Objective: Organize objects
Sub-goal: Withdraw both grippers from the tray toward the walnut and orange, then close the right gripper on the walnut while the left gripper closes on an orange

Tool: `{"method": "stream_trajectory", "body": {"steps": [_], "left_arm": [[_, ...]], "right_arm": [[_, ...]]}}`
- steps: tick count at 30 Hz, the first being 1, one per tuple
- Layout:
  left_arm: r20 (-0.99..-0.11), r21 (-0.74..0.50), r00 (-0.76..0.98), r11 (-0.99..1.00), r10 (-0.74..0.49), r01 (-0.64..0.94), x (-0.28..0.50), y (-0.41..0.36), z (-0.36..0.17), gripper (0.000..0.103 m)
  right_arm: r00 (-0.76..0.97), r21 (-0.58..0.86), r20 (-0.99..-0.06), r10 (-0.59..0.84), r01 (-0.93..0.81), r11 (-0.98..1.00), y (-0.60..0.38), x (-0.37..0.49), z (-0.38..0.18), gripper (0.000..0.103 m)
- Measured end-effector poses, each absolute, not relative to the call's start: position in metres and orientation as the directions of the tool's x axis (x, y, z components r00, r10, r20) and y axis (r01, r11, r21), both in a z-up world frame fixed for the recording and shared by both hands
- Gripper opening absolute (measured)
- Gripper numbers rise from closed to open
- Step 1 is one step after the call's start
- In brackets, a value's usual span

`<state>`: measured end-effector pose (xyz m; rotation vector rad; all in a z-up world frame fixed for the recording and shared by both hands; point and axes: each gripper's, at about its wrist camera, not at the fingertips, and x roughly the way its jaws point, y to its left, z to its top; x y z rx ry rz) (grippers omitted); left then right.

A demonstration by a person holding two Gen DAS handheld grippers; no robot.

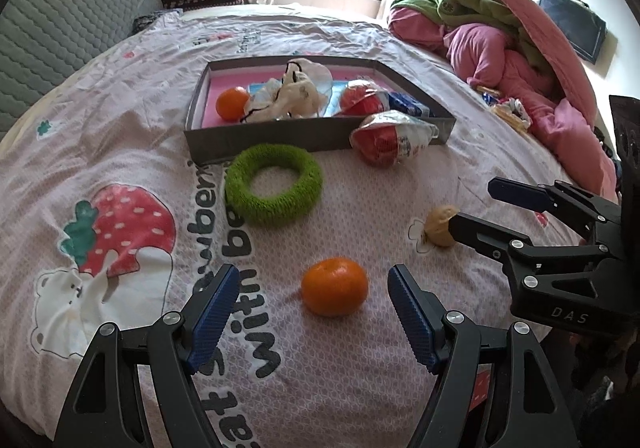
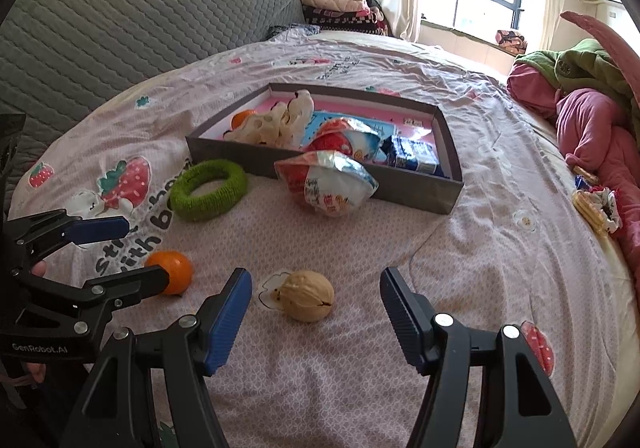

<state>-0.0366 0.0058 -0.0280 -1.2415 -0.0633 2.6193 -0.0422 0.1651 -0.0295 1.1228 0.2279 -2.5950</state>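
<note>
An orange mandarin [image 1: 334, 286] lies on the bedsheet, just ahead of my open left gripper [image 1: 314, 284], between the lines of its blue-padded fingers. A tan walnut [image 2: 307, 295] sits just ahead of my open right gripper [image 2: 316, 288], untouched. The grey tray [image 1: 280, 138] with a pink floor holds another mandarin [image 1: 232, 103], a white cloth toy, a red snack pack and a blue carton. A red-and-white snack bag [image 2: 328, 184] leans against the tray's front wall. A green fuzzy ring [image 1: 274, 184] lies before the tray.
A grey quilted headboard [image 2: 120, 28] rises at the left. Pink and green bedding [image 1: 500, 40] is heaped at the right, with small packets [image 2: 592, 204] beside it. Folded blankets [image 2: 336, 4] are stacked near the window.
</note>
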Motion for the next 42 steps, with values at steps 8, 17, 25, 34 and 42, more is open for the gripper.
{"method": "stream_trajectory", "body": {"steps": [8, 17, 25, 34, 42], "left_arm": [[-0.775, -0.163, -0.58, -0.966, 0.251, -0.2, -0.042, 0.008, -0.041, 0.077], [-0.769, -0.168, -0.582, -0.962, 0.265, -0.215, -0.044, 0.014, -0.046, 0.077], [-0.771, -0.178, -0.57, -0.956, 0.283, -0.234, -0.045, 0.019, -0.05, 0.057], [-0.776, -0.169, -0.565, -0.956, 0.28, -0.241, -0.047, 0.022, -0.053, 0.04], [-0.769, -0.206, -0.563, -0.951, 0.302, -0.23, -0.047, 0.017, -0.05, 0.039]], "right_arm": [[-0.622, -0.005, -0.754, -0.212, 0.328, -0.945, 0.167, -0.048, -0.043, 0.066], [-0.61, 0.002, -0.764, -0.211, 0.325, -0.946, 0.168, -0.054, -0.054, 0.061], [-0.602, 0.006, -0.769, -0.216, 0.33, -0.944, 0.165, -0.058, -0.061, 0.05], [-0.595, 0.02, -0.768, -0.235, 0.345, -0.939, 0.164, -0.058, -0.063, 0.035], [-0.602, 0.019, -0.762, -0.241, 0.351, -0.936, 0.164, -0.055, -0.06, 0.035]]}}
